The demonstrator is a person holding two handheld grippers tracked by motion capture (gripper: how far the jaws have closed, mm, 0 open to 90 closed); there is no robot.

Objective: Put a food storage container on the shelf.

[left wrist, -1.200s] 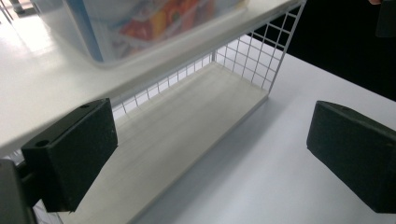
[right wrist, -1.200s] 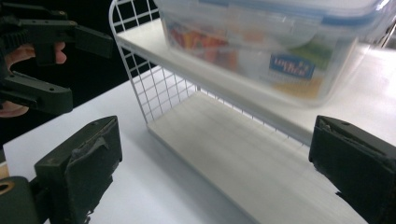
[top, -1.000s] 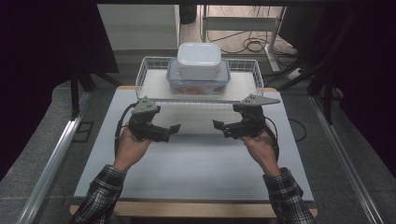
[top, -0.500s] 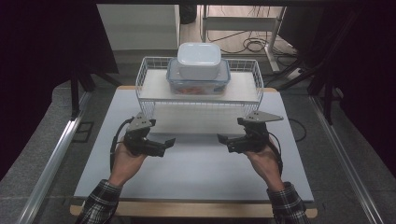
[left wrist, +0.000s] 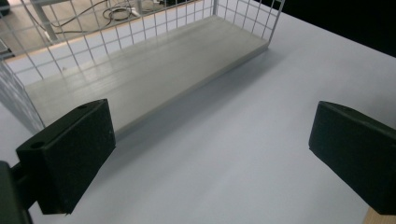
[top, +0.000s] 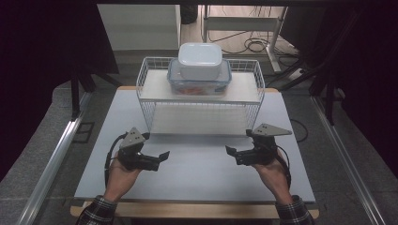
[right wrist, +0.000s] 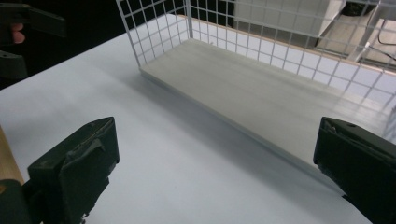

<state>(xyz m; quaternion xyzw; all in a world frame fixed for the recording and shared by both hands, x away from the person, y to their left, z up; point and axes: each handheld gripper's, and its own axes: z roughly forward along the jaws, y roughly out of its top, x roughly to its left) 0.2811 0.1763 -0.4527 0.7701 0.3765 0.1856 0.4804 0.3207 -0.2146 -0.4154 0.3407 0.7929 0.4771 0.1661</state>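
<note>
Tongs, left [top: 162, 155] and right [top: 228, 151], gape wide and empty near my bench's [top: 197, 183] front edge. White box [top: 200, 60] sits atop the lidded container [top: 199, 82] on the wire rack's [top: 145, 79] upper shelf; I should approach both sides level.

This looks like a lab or test room, not a home. A plain white counter [top: 197, 173] stands on a grey floor [top: 42, 154]. Cables [top: 253, 44] lie tangled on the floor behind it. Dark curtains [top: 47, 42] hang on both sides, and metal frame legs [top: 75, 96] stand nearby.
</note>
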